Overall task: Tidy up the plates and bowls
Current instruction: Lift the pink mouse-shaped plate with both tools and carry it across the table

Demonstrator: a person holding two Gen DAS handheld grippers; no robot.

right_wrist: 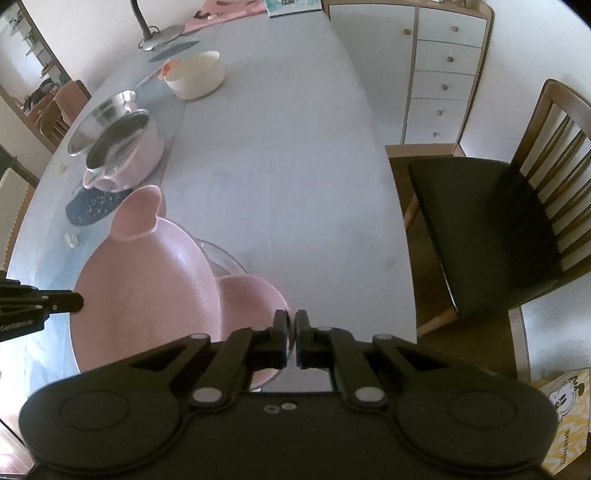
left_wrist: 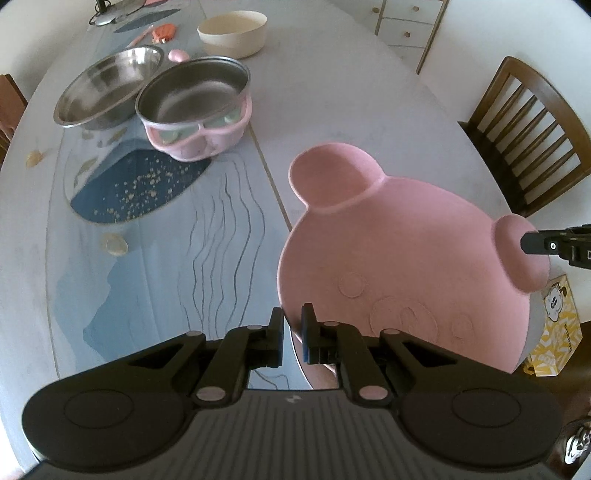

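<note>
At lower centre of each wrist view, both grippers clamp the pink bear-shaped plate (left_wrist: pixel 399 251): left gripper (left_wrist: pixel 292 319) on its rim, right gripper (right_wrist: pixel 290 325) on one ear, above the surface (right_wrist: pixel 280 166); bowls sit upper left.

pink plate (left_wrist: pixel 406 243), steel bowl (left_wrist: pixel 107 88), cream bowl (left_wrist: pixel 232 33)

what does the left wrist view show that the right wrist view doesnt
Only the left wrist view shows the left gripper closed on the rim of the pink bear-shaped plate, and the debossed face on the plate.

Only the right wrist view shows the right gripper shut on the plate's ear, the chair's dark seat and the white drawer cabinet's full front.

Both show the plate, the steel bowls, the cream bowl and the yellow box.
</note>
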